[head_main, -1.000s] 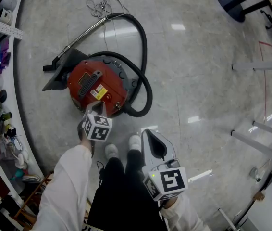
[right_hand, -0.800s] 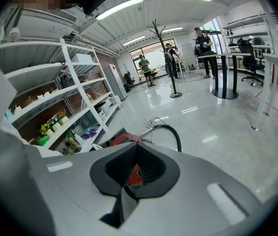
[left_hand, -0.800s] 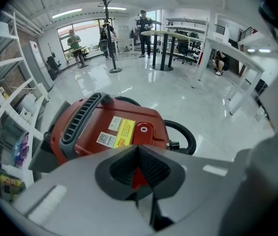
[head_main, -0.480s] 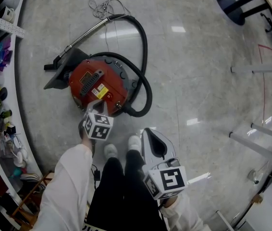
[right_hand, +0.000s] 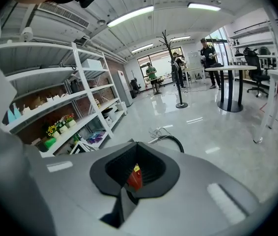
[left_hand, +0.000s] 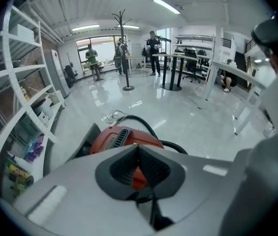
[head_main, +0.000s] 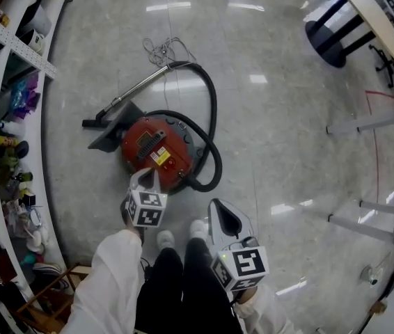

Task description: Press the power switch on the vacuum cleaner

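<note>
A red canister vacuum cleaner (head_main: 156, 152) lies on the pale stone floor, with a black hose (head_main: 211, 110) looping round it and a metal wand (head_main: 141, 88) running to a black floor nozzle (head_main: 113, 128). My left gripper (head_main: 145, 179) hovers at the vacuum's near edge, jaws pressed together; its own view shows the red body (left_hand: 122, 137) just beyond the left gripper's tips (left_hand: 139, 149). My right gripper (head_main: 220, 209) hangs shut to the right, apart from the machine. Red shows through the pad opening below the right gripper's tips (right_hand: 134, 146).
White shelving (head_main: 12, 117) with bottles and small goods curves along the left. A loose cord (head_main: 161, 47) lies beyond the wand. A round table on a black base (head_main: 336, 19) and white table legs (head_main: 364, 127) stand at the right. People (left_hand: 153, 50) stand far off.
The head view has tilted up and drawn back, so the vacuum looks smaller and lower. The left gripper stays at the vacuum's near edge. The right gripper has barely moved.
</note>
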Action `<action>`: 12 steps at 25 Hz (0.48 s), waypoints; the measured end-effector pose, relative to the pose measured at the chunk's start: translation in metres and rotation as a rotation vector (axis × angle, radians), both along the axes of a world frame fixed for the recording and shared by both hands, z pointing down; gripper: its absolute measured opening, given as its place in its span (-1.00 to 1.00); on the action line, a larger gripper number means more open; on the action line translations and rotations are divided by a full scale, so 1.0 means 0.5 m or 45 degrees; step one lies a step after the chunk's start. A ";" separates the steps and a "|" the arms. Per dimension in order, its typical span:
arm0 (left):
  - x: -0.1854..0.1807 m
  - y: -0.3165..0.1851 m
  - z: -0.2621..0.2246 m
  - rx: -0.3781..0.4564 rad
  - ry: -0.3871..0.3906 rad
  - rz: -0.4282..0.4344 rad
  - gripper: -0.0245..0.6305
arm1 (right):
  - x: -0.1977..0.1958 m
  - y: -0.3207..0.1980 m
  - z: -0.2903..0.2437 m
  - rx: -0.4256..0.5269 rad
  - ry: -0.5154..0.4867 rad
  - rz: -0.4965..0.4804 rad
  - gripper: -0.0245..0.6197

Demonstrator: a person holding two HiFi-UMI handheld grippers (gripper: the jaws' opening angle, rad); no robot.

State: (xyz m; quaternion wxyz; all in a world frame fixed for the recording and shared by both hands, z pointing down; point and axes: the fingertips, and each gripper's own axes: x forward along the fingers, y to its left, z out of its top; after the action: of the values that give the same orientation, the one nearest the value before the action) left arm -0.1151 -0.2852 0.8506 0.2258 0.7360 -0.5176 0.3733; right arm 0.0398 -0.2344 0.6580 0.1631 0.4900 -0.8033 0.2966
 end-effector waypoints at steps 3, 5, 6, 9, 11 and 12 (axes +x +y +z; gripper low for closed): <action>-0.018 0.010 -0.066 0.063 0.030 -0.047 -0.93 | -0.008 0.009 -0.033 0.032 -0.003 -0.001 -0.92; -0.028 0.015 -0.111 0.102 0.043 -0.070 -0.93 | -0.010 0.013 -0.058 0.055 -0.001 0.001 -0.92; -0.033 0.018 -0.135 0.119 0.048 -0.080 -0.93 | -0.009 0.014 -0.071 0.064 0.001 0.002 -0.92; -0.046 0.034 -0.201 0.163 0.066 -0.110 -0.93 | -0.005 0.018 -0.107 0.088 0.010 0.009 -0.92; -0.060 0.040 -0.251 0.202 0.075 -0.135 -0.93 | -0.001 0.013 -0.134 0.116 0.014 0.017 -0.92; -0.068 0.042 -0.275 0.221 0.081 -0.150 -0.93 | 0.000 0.011 -0.149 0.130 0.016 0.018 -0.92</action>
State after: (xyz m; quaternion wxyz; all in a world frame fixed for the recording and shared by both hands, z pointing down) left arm -0.1489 -0.2639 0.7130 0.1989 0.7327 -0.5829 0.2897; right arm 0.0396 -0.2291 0.5835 0.1408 0.5053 -0.8129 0.2532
